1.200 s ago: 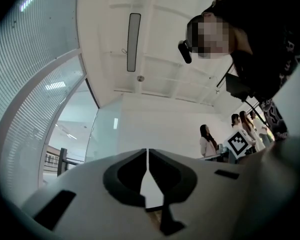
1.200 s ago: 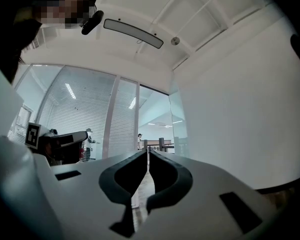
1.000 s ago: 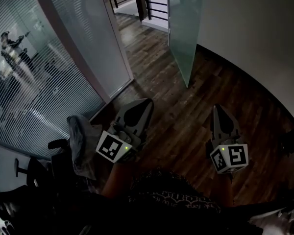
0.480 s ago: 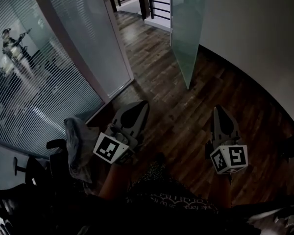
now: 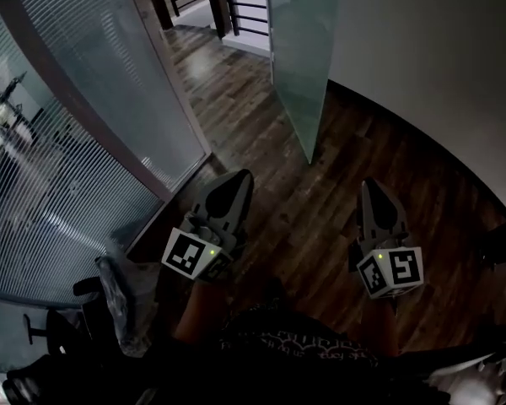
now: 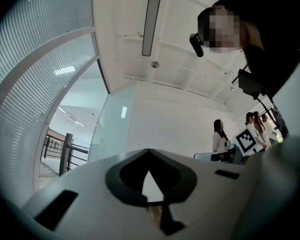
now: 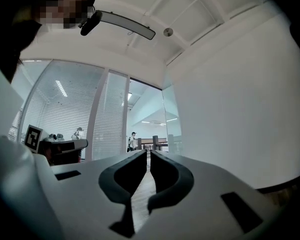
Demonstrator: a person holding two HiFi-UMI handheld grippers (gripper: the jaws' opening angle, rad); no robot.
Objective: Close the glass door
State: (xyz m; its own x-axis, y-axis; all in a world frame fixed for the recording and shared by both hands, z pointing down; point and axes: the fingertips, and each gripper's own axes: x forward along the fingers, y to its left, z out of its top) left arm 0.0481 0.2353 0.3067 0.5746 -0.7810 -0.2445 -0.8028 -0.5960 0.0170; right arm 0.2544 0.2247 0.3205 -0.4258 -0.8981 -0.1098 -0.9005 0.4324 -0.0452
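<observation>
Both grippers, left gripper [image 5: 236,180] & right gripper [image 5: 373,188], jaws pressed together w/ nothing held, have come nearer the glass door [image 5: 297,66], which stands open ahead, untouched, so closing is all left.

Glass door [image 5: 299,57] ahead, partition [image 5: 93,125] left of it, wall [image 5: 422,49] right, railing [image 5: 246,15] farther back.

Glass door [image 5: 299,57] frosted pale green; floor [image 5: 363,167] dark brown planks; partition [image 5: 93,116] finely striped; left gripper [image 5: 236,177] and right gripper [image 5: 373,184] grey — markers black-and-white.
</observation>
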